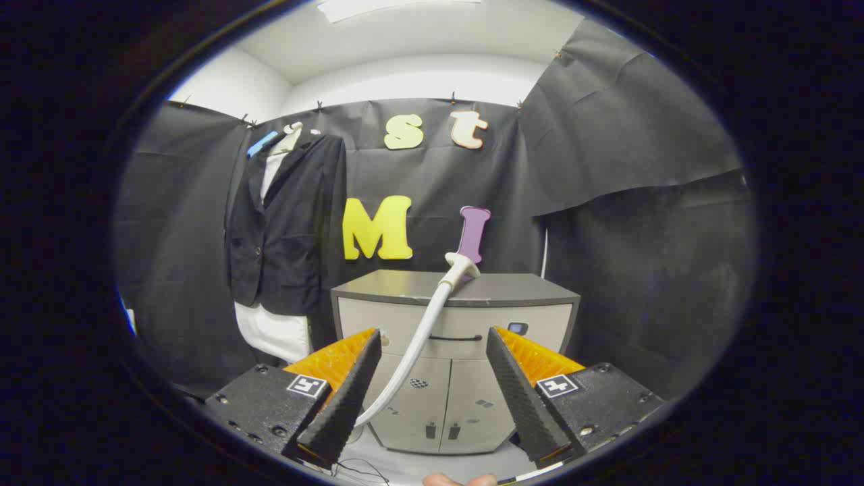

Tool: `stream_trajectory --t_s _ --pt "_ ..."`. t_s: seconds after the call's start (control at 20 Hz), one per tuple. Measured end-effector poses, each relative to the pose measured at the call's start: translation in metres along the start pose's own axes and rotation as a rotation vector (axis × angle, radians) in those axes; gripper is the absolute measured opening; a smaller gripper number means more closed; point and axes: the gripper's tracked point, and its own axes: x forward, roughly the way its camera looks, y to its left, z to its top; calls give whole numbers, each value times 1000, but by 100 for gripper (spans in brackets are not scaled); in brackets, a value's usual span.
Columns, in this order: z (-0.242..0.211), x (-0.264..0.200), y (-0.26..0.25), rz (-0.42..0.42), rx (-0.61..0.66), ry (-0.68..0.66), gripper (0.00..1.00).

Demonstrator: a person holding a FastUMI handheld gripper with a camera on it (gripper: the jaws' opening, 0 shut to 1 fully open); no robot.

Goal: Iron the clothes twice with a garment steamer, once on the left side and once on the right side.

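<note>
The booth was walled in black cloth (628,155) under a white ceiling (418,40), with a pale floor (405,462) below. The grey cabinet (455,337), standing against the back wall, serves as the landmark here.

Well to the left of the cabinet, and higher than its top, a dark jacket (290,223) hung on a hanger (291,128) against the cloth. A white shirt (273,331) showed at its collar and hung out below its hem, the lower edge reaching down beside the cabinet's left side. A blue clip or peg (262,143) sat at the jacket's shoulder, up and left of the cabinet.

On the cabinet's top, near the middle, lay the white garment steamer head (461,266), resting on the flat surface with its handle end pointing toward the front edge. Its white hose (418,337) ran from there down over the cabinet's front, crossing the drawer and doors and dropping toward the floor at the cabinet's lower left.

In front of the cabinet, the hand-held gripper (432,391) was released, its fingers spread wide with nothing between them but the hose passing untouched behind the gap. The left finger (347,391) stood before the cabinet's left door, the right finger (520,391) before its right door.

Below the cabinet, the person's fingertips (459,480) peeked in.
</note>
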Motion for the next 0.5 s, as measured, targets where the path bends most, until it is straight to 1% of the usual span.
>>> stream_trajectory --t_s 0.25,0.5 --pt "5 2 0 41 37 -4 98" --pt "7 1 5 56 15 -3 98"
